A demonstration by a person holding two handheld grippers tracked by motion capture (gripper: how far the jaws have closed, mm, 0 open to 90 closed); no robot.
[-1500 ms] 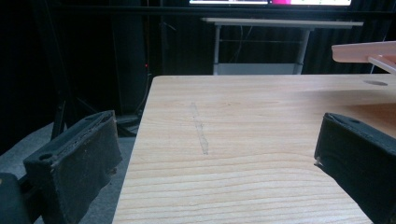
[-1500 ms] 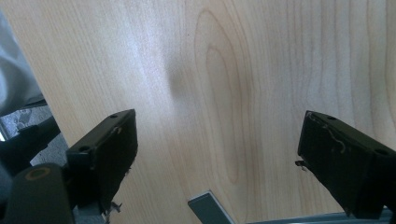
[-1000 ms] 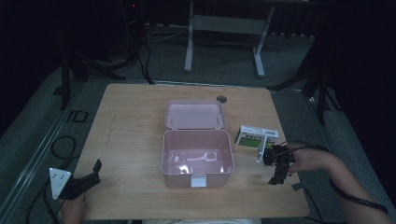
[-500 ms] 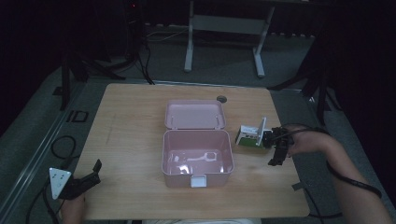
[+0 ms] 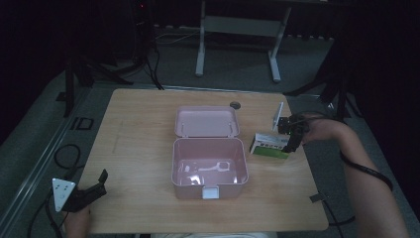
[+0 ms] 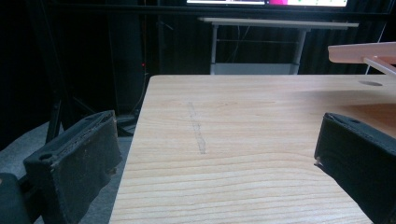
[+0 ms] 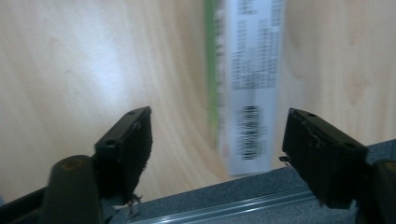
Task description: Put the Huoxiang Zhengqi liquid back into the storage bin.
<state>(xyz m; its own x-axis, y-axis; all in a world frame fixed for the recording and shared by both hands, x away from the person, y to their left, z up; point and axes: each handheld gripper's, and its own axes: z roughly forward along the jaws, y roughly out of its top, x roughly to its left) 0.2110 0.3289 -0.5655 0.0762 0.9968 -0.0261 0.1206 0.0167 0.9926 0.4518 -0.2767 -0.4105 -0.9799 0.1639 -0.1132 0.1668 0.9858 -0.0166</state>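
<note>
A pink lunch box (image 5: 208, 167) stands open in the middle of the wooden table (image 5: 138, 139), its lid (image 5: 205, 121) laid back behind it. A small green and white carton (image 5: 268, 145) lies flat to the right of the box. My right gripper (image 5: 292, 135) hovers over the carton's right end, pointing down. In the right gripper view the carton (image 7: 247, 79) lies blurred between the open jaws of that gripper (image 7: 217, 144), not touching them. My left gripper (image 5: 88, 194) rests open at the table's near left corner, holding nothing.
In the left gripper view the bare table top (image 6: 243, 130) stretches ahead between that gripper's open jaws (image 6: 215, 158), and the pink lid's edge (image 6: 364, 51) shows at upper right. A round cable hole (image 5: 235, 105) sits behind the box. The table's right edge (image 5: 309, 168) is close to the carton.
My right gripper has moved away from the near right side and over the carton's right end. The carton, the box and my left gripper have stayed put.
</note>
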